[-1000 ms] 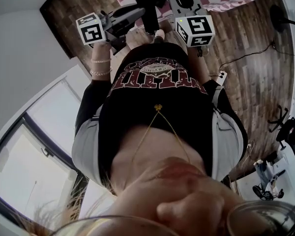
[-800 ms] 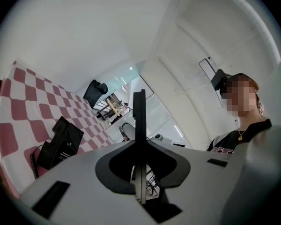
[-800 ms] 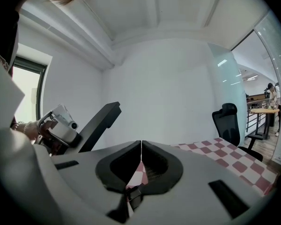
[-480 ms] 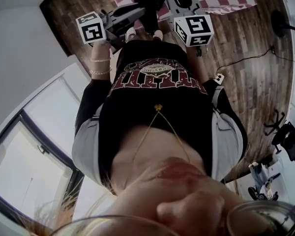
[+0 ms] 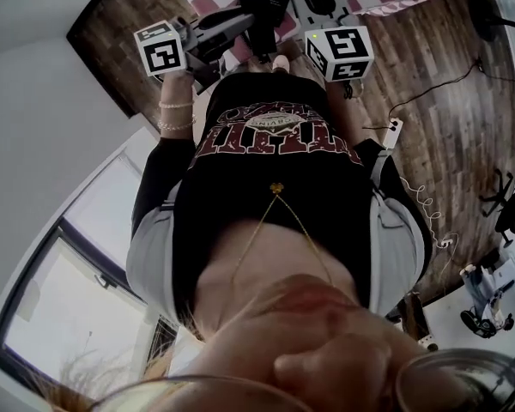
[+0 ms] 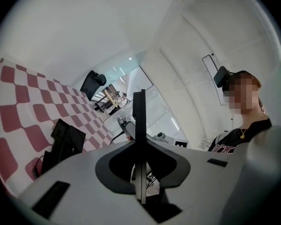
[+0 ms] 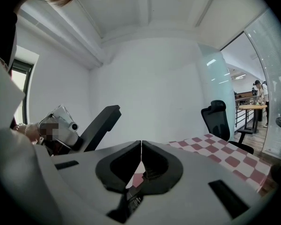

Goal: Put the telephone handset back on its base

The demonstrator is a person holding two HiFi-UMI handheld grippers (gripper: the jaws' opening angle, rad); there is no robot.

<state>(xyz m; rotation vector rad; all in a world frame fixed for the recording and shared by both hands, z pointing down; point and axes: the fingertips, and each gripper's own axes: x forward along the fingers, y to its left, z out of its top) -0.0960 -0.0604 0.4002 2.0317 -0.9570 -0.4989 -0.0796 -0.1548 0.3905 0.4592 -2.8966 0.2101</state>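
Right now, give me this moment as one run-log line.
left gripper: shut, empty | right gripper: shut, empty | both: held before torso | handset: not held

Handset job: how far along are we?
Done: nothing that shows. In hand: nothing. The left gripper and right gripper are both shut and empty. Left: probably the whole pick and place, but the black phone on the checked cloth is seen too sidelong to tell whether its handset is seated.

The floor (image 5: 463,144) is wood planks with a slight sheen. The cloth (image 6: 18,107) is matt checked fabric. The left hand-held gripper (image 6: 139,97) and right hand-held gripper (image 7: 141,144) have smooth, matt grey plastic shells.
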